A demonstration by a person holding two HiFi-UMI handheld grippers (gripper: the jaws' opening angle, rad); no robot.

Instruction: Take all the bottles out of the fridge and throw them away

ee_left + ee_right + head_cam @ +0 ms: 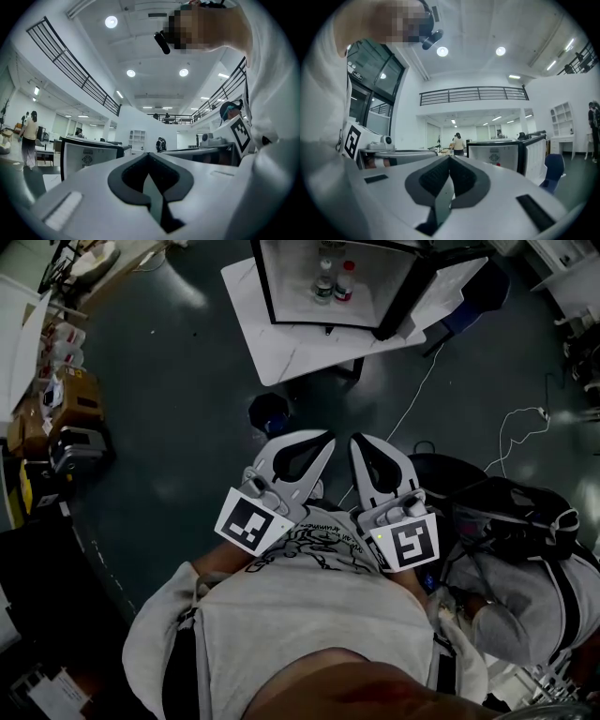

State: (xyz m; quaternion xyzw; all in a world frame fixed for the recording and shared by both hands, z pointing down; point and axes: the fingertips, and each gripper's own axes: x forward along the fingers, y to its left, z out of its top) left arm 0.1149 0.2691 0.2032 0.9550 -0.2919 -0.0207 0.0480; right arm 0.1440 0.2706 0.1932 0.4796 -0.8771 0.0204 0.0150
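The small fridge [265,289] stands open on a white surface [281,348] across the dark floor [169,381], and two bottles [335,283] stand side by side inside it, one with a red cap. Both grippers are held close to the person's chest, well apart from the fridge. The left gripper [325,438] and the right gripper [357,440] have their jaws clenched on nothing. Between them and the surface sits a dark round container [270,414], and a white cable [412,395] trails across the floor. A black bag [511,507] lies at the right.
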